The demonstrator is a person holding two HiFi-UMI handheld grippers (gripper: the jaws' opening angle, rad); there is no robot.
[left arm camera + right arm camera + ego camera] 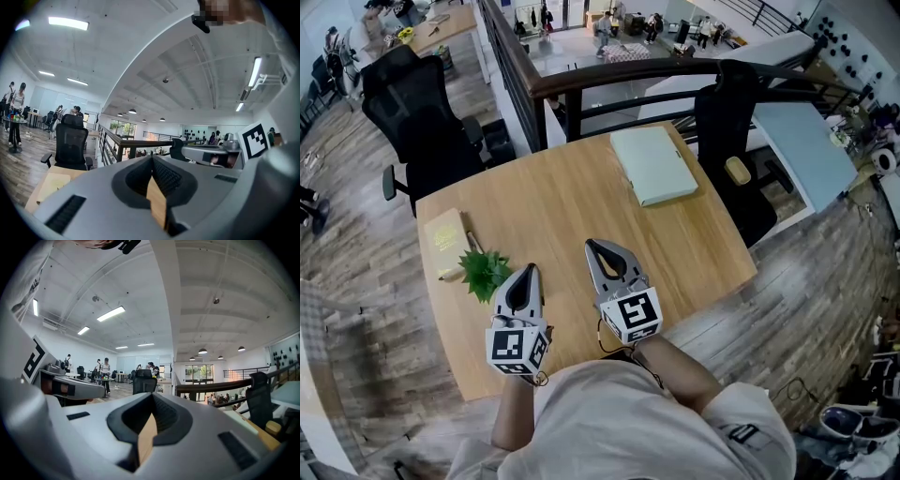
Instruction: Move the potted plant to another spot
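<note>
The potted plant (484,272) shows as a small tuft of green leaves near the left front of the wooden table (581,211); the leaves hide its pot. My left gripper (530,268) hovers just right of the plant, jaws shut and empty. My right gripper (592,245) is further right over the table's middle, also shut with nothing in it. In the left gripper view the closed tips (152,159) point level across the room, and the plant is not seen there. The right gripper view shows its closed tips (152,397) the same way.
A pale green closed notebook (654,164) lies at the table's far right. A yellowish book (446,239) and a pen (472,241) lie behind the plant. Black office chairs stand at the far left (417,117) and right (733,141). A dark railing (609,80) runs behind the table.
</note>
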